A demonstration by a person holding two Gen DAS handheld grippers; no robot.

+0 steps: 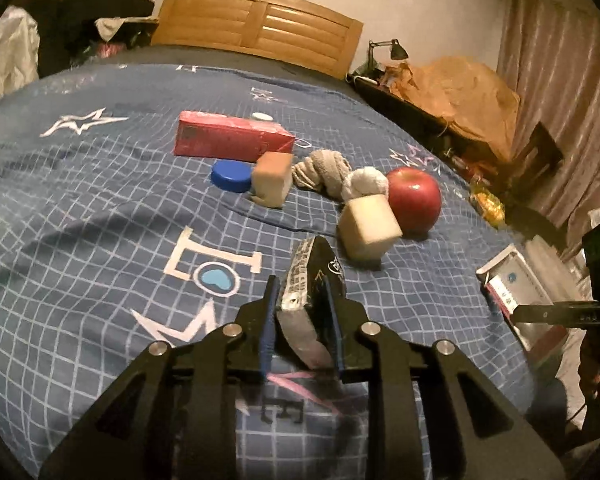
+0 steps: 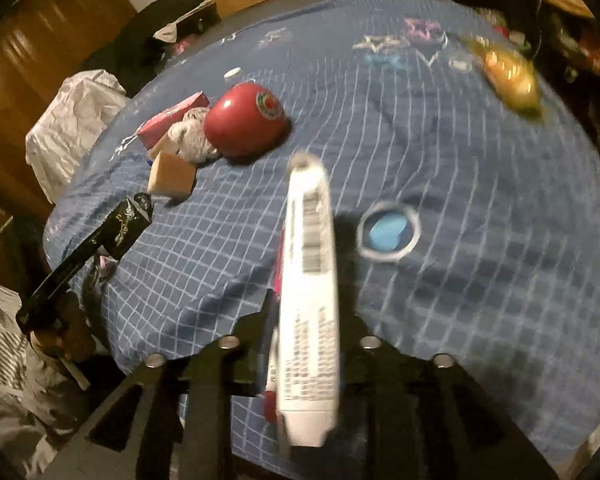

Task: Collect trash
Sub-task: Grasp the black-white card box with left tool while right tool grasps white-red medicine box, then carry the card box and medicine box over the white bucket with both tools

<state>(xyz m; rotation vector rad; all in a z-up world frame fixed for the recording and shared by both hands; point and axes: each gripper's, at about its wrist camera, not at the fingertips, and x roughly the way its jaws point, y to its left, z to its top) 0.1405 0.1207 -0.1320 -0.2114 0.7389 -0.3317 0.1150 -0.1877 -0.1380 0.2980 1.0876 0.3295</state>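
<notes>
Both wrist views near, sharing bed [image 1: 100, 184]

On the bedspread [image 1: 100, 184], a carton [image 1: 230, 140] is laid before the headboard [image 1: 260, 26]. A cap [image 1: 231, 176] and block [image 1: 272, 179] are set before it, with an apple [image 1: 414, 198] found rightward.

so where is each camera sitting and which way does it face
Left wrist: rides the left tongs, which hold a black wrapper; looks along the bed toward the headboard; the right tongs show at the right edge.
Right wrist: rides the right tongs, which hold a white carton; looks down across the bedspread; the left tongs show at left.
Shared: red apple.
</notes>
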